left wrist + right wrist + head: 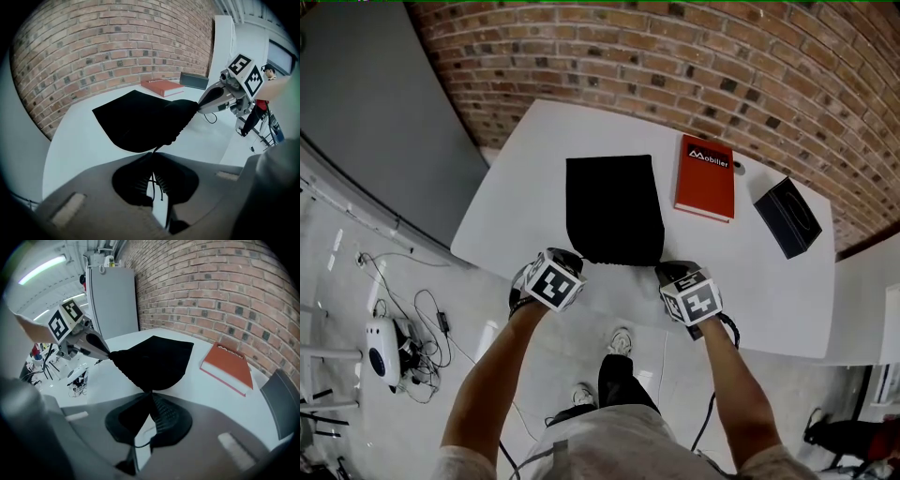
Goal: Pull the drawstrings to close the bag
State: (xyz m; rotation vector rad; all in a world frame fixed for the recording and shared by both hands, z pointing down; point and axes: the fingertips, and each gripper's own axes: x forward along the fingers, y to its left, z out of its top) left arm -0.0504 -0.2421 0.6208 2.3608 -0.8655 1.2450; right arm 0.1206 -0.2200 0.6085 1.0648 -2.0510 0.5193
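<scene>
Your left claw (151, 158) was closed tight on a thin drawstring (152, 180) at the near left corner of the bag (614, 206), and the cord ran back between the pads. Your right claw (150, 395) was likewise fully closed at the bag's near right corner. It pinched the other drawstring where it leaves the gathered cloth, and a loop of cord showed behind the pads. Both claws pointed steeply down at the bag's near edge, one at each end of it, just over the front rim of the white surface (750, 281). Between the claws the bag's near edge was puckered and looked raised a little off the surface. The rest of the black bag lay flat, stretching away from you. Just right of the bag lay a red book (705, 178), near it but not touching. Farther right of the bag, beyond the book, sat a dark box (787, 217). Behind the bag, past the surface's far edge, stood a brick wall (675, 56).
</scene>
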